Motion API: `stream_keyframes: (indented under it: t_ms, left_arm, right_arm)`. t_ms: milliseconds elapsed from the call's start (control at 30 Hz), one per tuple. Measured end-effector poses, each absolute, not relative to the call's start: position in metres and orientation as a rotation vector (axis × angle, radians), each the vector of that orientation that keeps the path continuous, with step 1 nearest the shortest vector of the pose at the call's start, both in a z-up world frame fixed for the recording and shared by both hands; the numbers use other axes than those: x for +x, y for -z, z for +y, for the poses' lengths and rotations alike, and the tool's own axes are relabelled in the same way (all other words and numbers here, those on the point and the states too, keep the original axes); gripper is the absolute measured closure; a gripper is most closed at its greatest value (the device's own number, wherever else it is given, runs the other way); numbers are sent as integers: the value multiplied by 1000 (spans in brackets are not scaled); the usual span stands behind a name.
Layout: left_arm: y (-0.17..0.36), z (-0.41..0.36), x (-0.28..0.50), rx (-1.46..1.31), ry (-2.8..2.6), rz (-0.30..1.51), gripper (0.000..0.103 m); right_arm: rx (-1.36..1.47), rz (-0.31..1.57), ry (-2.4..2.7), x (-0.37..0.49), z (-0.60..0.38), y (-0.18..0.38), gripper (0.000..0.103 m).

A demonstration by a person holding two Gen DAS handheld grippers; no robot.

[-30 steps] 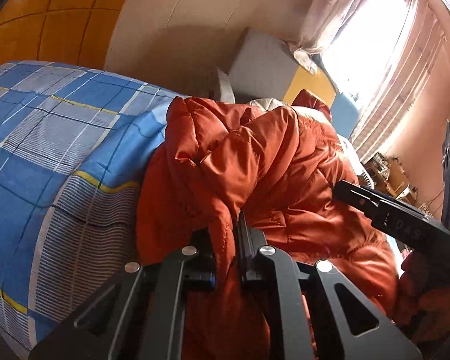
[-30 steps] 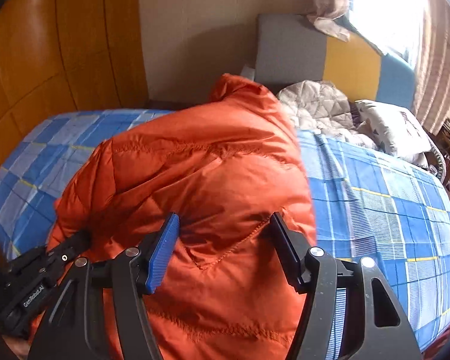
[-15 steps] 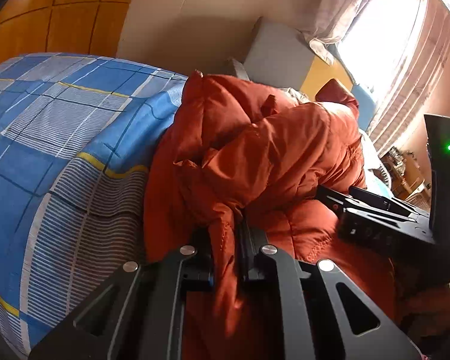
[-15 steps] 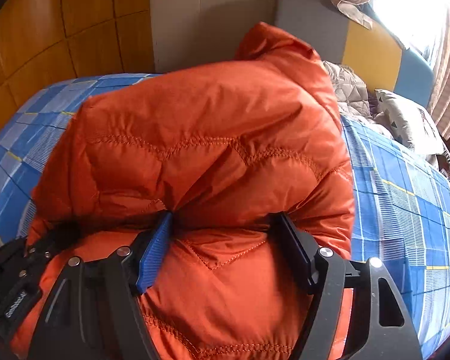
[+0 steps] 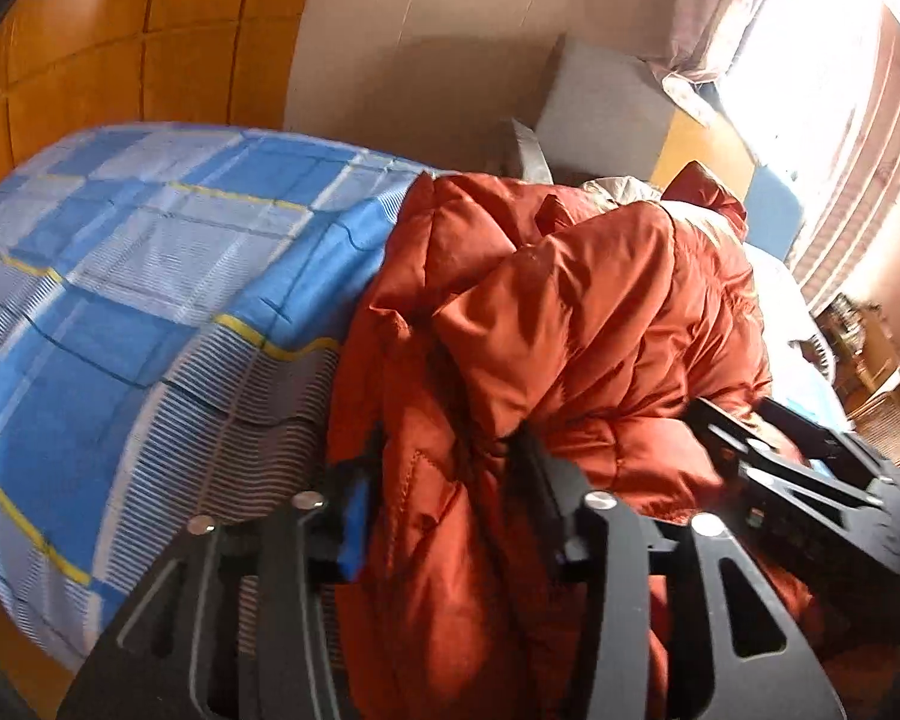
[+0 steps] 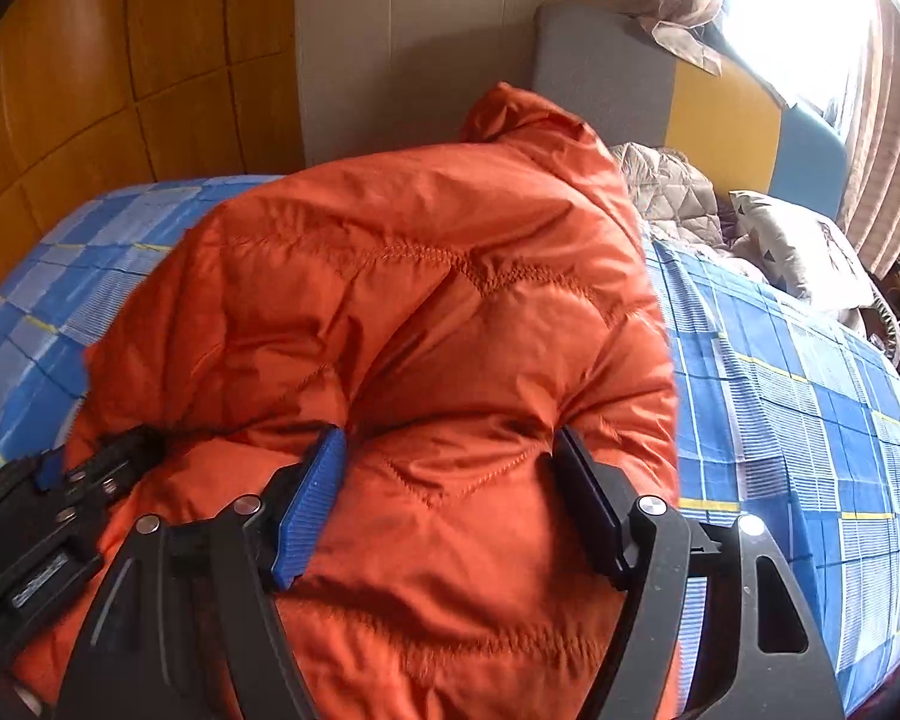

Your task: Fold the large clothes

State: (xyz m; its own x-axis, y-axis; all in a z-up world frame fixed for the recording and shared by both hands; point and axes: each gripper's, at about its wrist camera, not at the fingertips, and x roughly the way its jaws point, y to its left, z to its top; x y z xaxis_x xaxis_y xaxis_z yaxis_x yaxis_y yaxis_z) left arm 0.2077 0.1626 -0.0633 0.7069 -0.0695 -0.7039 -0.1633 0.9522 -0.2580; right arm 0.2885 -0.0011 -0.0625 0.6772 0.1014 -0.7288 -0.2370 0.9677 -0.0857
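An orange puffy jacket (image 5: 570,312) lies bunched and folded over on the blue checked bed sheet (image 5: 120,300). My left gripper (image 5: 450,450) sits at its near edge. Its jaws are opening, and a thick fold of the jacket stands loosely between them. In the right wrist view a doubled-over fold of the jacket (image 6: 420,276) drapes onto my right gripper (image 6: 450,444). Those jaws are wide and still opening, with quilted fabric bulging between the pads. Each gripper shows in the other's view: the right gripper (image 5: 780,450) beside the jacket's right side, the left gripper (image 6: 60,480) at its left edge.
The bed sheet (image 6: 810,420) stretches away to the right. A grey quilt (image 6: 672,192) and a patterned pillow (image 6: 798,246) lie by the grey, yellow and blue headboard (image 6: 606,60). Orange wooden panels (image 6: 90,90) line the left wall. A bright curtained window (image 5: 810,60) is at top right.
The left jaws, shut on a thin fold before, have spread apart around the jacket. The right gripper has sunk into the jacket and spread slightly, and the fold now hangs over its fingertips.
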Motion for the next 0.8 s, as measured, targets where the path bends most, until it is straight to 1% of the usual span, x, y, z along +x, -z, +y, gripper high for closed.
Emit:
stream_keyframes:
  t_ms: [33,100,133,167,333,400,433,467,567,700,767,800]
  left_arm:
    - [61,160,207,-301,-55,786,55]
    - [58,155,205,-273,-67,782,48]
    - [57,153,204,-262,-70,780,48]
    - [56,153,202,-253,-72,776,47]
    - [53,148,200,-214,-76,768,44]
    - [55,149,200,-211,-77,768,40]
    - [57,150,199,-214,-74,768,39]
    - [59,151,198,-215,-75,766,35]
    - [67,160,200,-245,-63,772,28]
    - [76,166,204,-266,-19,781,28]
    - [80,168,206,-276,6,778,28]
    - [82,169,206,-283,21,777,28]
  right_arm:
    - [-178,803,-200,287,-3,61,28]
    - [-178,798,-220,280,-7,57,28]
    - [-171,798,-229,278,-10,55,27]
    - [-160,800,-235,276,-12,53,23]
    - [-122,798,-240,271,-27,43,23]
    - [-109,802,-229,271,-35,43,23]
    - [-98,809,-225,271,-40,43,21]
    - [-86,816,-228,273,-46,44,18]
    - [-61,834,-236,274,-59,47,12]
    - [-19,874,-294,282,-69,55,9]
    - [34,905,-333,288,-76,61,4]
    - [74,933,-366,294,-82,66,4]
